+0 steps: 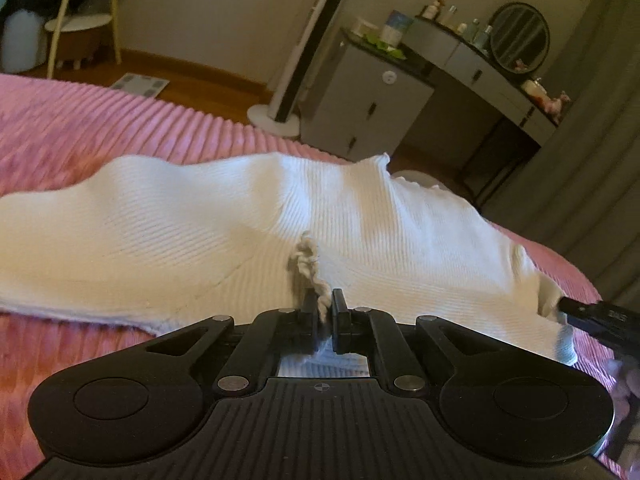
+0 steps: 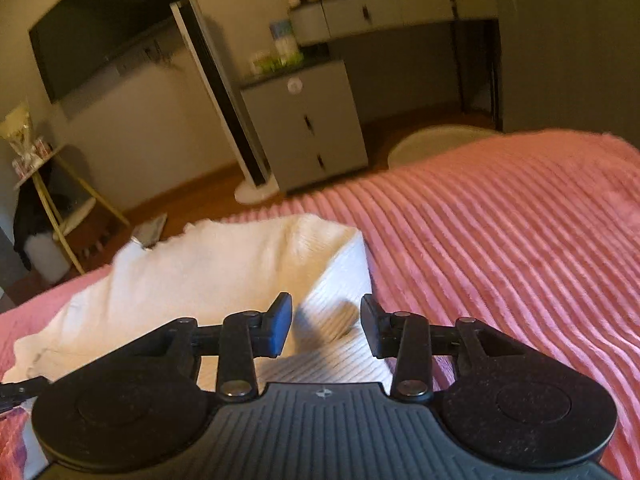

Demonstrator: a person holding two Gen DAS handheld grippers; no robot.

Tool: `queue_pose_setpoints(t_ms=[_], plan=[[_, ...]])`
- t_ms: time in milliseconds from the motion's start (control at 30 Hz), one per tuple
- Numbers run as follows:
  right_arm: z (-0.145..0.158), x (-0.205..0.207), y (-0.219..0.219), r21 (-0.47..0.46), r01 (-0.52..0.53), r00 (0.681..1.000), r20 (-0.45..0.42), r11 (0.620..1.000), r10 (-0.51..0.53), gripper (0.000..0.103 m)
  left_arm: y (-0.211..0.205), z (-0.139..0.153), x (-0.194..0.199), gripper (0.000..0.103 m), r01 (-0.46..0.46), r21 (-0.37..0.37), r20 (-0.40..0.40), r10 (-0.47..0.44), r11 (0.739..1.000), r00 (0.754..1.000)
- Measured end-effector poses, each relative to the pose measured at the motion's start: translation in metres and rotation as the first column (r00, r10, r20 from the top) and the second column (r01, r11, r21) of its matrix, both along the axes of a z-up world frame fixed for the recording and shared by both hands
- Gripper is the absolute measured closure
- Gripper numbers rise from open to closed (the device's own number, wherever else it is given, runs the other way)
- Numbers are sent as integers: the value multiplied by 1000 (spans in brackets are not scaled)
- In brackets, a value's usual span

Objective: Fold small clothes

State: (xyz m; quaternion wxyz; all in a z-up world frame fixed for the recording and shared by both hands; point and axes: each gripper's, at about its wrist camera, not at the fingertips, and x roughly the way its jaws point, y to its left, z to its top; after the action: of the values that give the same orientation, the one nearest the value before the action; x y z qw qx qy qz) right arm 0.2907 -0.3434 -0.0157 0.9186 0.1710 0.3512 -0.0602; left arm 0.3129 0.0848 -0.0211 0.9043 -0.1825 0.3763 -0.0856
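A white ribbed knit garment [image 1: 200, 232] lies spread across the pink ribbed bedspread [image 1: 80, 128]. My left gripper [image 1: 323, 304] is shut on a frilly edge of the garment at its near side. In the right wrist view the same garment [image 2: 208, 272] lies bunched on the bedspread [image 2: 500, 240]. My right gripper [image 2: 326, 320] is open, its fingers hovering just over the garment's right end. The right gripper's tip also shows at the right edge of the left wrist view [image 1: 592, 312], beside the garment's corner.
Beyond the bed's far edge stand a grey cabinet [image 1: 368, 112], a dressing table with a round mirror [image 1: 520, 38], a white tower fan [image 1: 288, 92] and a small side table [image 2: 52, 200]. A scale lies on the wooden floor [image 1: 140, 84].
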Motion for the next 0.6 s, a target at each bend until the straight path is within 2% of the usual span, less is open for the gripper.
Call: queue_pose_setpoints(t_ms=[33, 67, 133, 233, 333, 400, 467, 533, 567, 600], plan=[[-4, 5, -2, 2, -2, 1000, -28, 1000, 2, 89, 0, 1, 0, 95, 2, 3, 5, -2, 1000, 1000], [-8, 8, -3, -3, -12, 999, -50, 1000, 12, 95, 1, 2, 0, 95, 6, 10, 10, -6, 1000, 1000], [-9, 11, -1, -34, -43, 998, -52, 998, 41, 96, 1, 3, -1, 96, 16, 30, 21, -17, 999, 1000], [3, 11, 1, -34, -44, 999, 26, 998, 45, 96, 4, 8, -4, 96, 12, 65, 48, -15, 998, 999], [12, 9, -8, 102, 1, 987, 159, 995, -17, 96, 11, 13, -6, 96, -12, 78, 79, 6, 997, 997], [7, 13, -8, 138, 19, 982, 184, 990, -44, 96, 12, 13, -6, 96, -37, 117, 91, 27, 992, 995], [-5, 23, -2, 97, 24, 989, 140, 995, -38, 94, 15, 11, -5, 95, -52, 133, 92, 40, 990, 995], [-20, 34, -1, 93, 17, 1000, 24, 996, -19, 85, 17, 5, -5, 95, -54, 137, 60, 46, 989, 997], [-24, 35, -2, 108, 21, 1000, -13, 994, -20, 85, 18, 2, -4, 95, -48, 146, 45, 42, 988, 998], [-21, 27, -4, 123, 24, 1000, 11, 992, -25, 85, 19, -1, -5, 95, -43, 155, 37, 38, 987, 999]])
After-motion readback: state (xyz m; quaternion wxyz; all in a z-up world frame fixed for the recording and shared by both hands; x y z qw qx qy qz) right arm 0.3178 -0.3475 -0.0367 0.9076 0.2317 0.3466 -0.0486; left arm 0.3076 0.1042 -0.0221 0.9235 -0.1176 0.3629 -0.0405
